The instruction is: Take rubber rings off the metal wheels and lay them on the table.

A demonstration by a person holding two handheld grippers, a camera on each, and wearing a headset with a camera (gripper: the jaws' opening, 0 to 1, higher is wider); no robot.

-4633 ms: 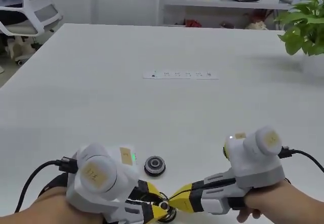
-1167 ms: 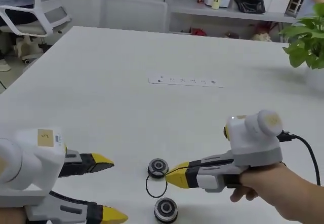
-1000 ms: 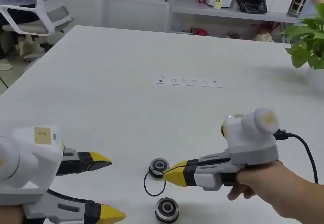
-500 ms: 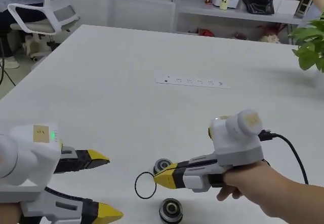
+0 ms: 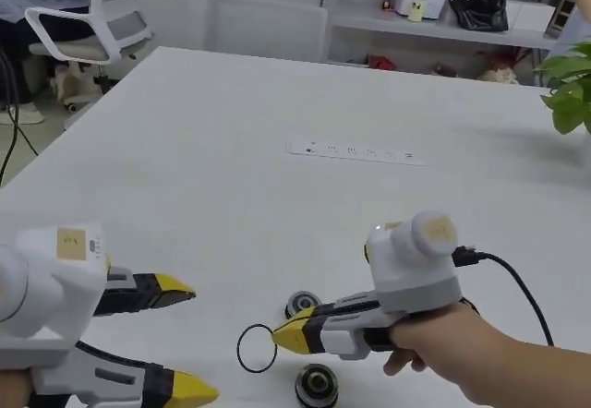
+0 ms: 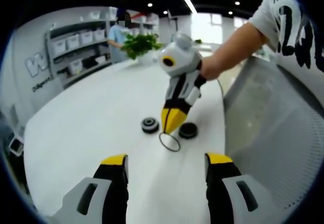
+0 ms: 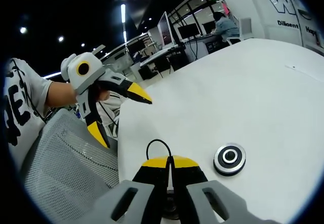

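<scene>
My right gripper (image 5: 280, 337) is shut on a thin black rubber ring (image 5: 257, 348), which sticks out from its yellow tips low over the white table (image 5: 277, 196). Whether the ring touches the table I cannot tell. One metal wheel (image 5: 303, 304) lies just behind the tips, a second wheel (image 5: 317, 387) just in front of them. In the right gripper view the ring (image 7: 157, 148) loops up past the shut right gripper (image 7: 169, 162), with a wheel (image 7: 230, 158) to its right. My left gripper (image 5: 185, 341) stands open and empty at the lower left, facing the ring (image 6: 169, 142).
A white power strip (image 5: 355, 152) lies mid-table. A green plant (image 5: 572, 94) stands at the right edge. An office chair (image 5: 88, 30) and shelves stand beyond the far edge. The right gripper's black cable (image 5: 517, 283) trails to the right.
The right gripper has carried the ring leftwards, off to the left of the two wheels. The left gripper, earlier close against the right one at a wheel, now stands apart and open.
</scene>
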